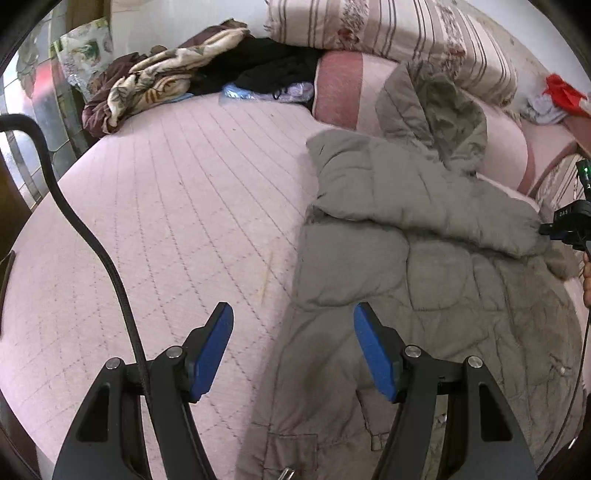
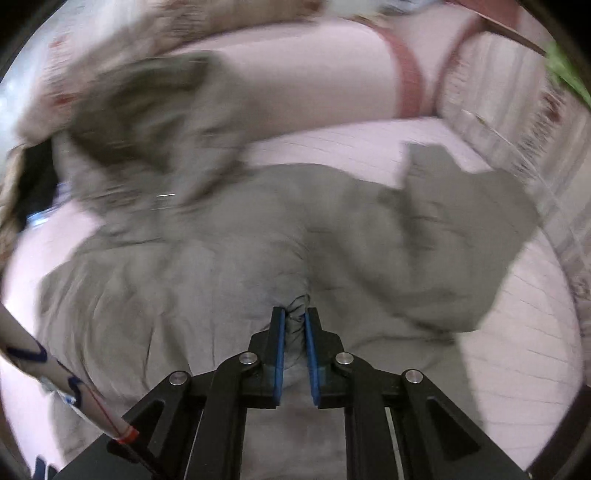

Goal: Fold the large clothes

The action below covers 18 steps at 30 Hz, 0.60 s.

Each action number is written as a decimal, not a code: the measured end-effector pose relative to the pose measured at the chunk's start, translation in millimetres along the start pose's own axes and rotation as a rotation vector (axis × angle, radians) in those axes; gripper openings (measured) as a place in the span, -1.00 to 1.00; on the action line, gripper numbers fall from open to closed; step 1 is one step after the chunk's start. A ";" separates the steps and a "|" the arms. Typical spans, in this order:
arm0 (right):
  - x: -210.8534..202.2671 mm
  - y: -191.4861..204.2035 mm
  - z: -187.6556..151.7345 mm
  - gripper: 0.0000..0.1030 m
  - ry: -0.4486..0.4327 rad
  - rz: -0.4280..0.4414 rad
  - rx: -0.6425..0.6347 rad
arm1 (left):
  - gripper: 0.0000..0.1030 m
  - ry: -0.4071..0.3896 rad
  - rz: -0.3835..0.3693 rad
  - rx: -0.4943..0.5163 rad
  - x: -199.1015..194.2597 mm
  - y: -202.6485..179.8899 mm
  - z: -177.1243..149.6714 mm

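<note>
Grey coat [image 1: 424, 258] hood toward pillows [image 1: 388, 29] (lengthwise)

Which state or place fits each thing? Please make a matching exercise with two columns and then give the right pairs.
Things:
1. left tongs
2. right tongs
3. grey padded coat
4. striped pillow

States or places:
A. lies spread on the pink bed cover
B. shut on a bunch of grey fabric
C. at the head of the bed, on top of a pink cushion
D. open, holding nothing

Pairs: 1-D, 2-B, 3-A, 4-C
</note>
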State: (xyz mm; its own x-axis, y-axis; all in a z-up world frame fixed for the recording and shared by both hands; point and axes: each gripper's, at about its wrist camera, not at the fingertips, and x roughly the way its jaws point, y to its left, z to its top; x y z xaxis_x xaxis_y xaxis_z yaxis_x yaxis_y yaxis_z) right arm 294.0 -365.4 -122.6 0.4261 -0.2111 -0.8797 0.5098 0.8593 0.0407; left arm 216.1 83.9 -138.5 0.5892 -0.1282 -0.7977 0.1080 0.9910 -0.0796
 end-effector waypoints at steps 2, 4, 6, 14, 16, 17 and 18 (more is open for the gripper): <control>18.4 -15.2 3.8 -0.84 0.027 -0.029 0.029 | 0.30 0.025 -0.002 0.005 6.9 -3.8 -1.5; 35.0 -21.5 6.2 -0.84 0.050 -0.067 0.039 | 0.30 0.044 0.002 0.014 13.4 -7.3 -4.0; 48.1 -27.4 8.5 -0.83 0.079 -0.074 0.053 | 0.30 0.057 0.031 0.030 19.0 -11.6 -6.0; 25.1 -70.3 -1.5 -0.46 0.056 0.055 0.107 | 0.30 0.065 0.074 0.065 21.9 -20.3 -8.5; -0.7 -84.4 -7.6 -0.42 0.026 0.079 0.081 | 0.30 0.056 0.080 0.074 18.6 -21.9 -8.8; -16.7 -94.9 -11.6 -0.35 0.008 0.088 0.070 | 0.30 0.054 0.080 0.075 17.2 -22.2 -8.9; -28.3 -101.5 -15.8 -0.27 -0.004 0.091 0.066 | 0.30 0.053 0.079 0.076 15.5 -22.5 -9.2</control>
State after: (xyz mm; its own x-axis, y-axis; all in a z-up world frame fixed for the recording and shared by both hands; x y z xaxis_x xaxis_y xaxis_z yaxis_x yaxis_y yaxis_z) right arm 218.4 -439.4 -109.4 0.4756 -0.1360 -0.8691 0.5174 0.8423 0.1513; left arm 215.5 60.0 -154.6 0.5555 -0.0459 -0.8303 0.1249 0.9917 0.0287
